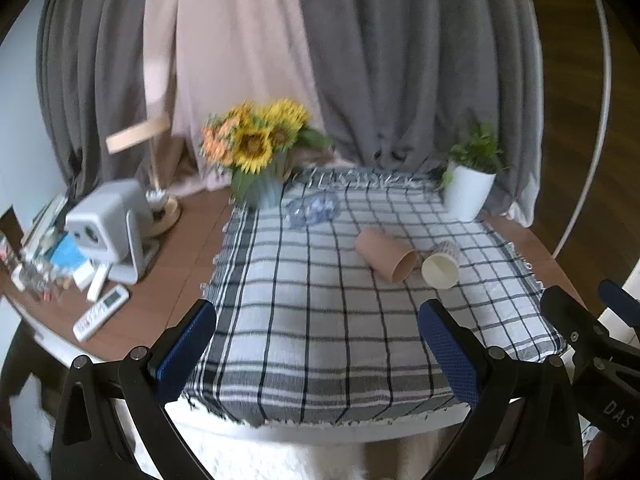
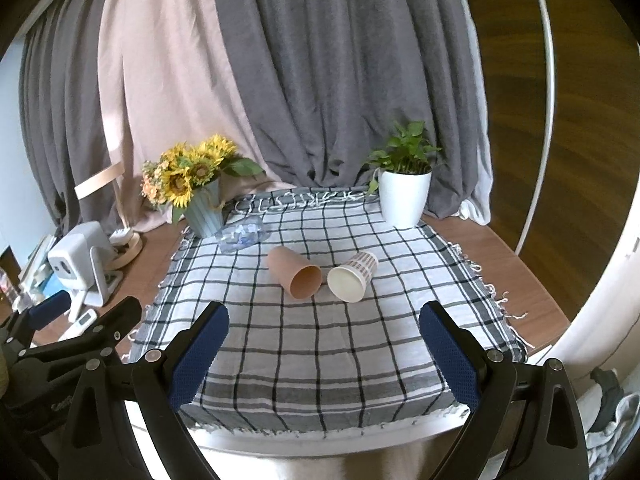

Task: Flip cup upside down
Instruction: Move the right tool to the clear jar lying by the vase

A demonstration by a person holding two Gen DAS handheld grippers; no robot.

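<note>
Two paper cups lie on their sides on the checked cloth [image 2: 320,344], mouths toward me. The plain tan cup [image 2: 294,272] is on the left; it also shows in the left wrist view [image 1: 386,255]. The white cup with a brown checked pattern [image 2: 354,276] lies just right of it, and also shows in the left wrist view [image 1: 442,264]. My left gripper [image 1: 318,350] is open and empty over the near cloth. My right gripper [image 2: 324,354] is open and empty, well short of the cups.
A sunflower vase [image 2: 200,196] stands at the back left, a potted plant in a white pot [image 2: 404,192] at the back right, and a crumpled clear plastic bottle [image 2: 242,234] lies behind the cups. A grey device [image 1: 108,228], a lamp and remotes [image 1: 100,312] sit on the wood table at left.
</note>
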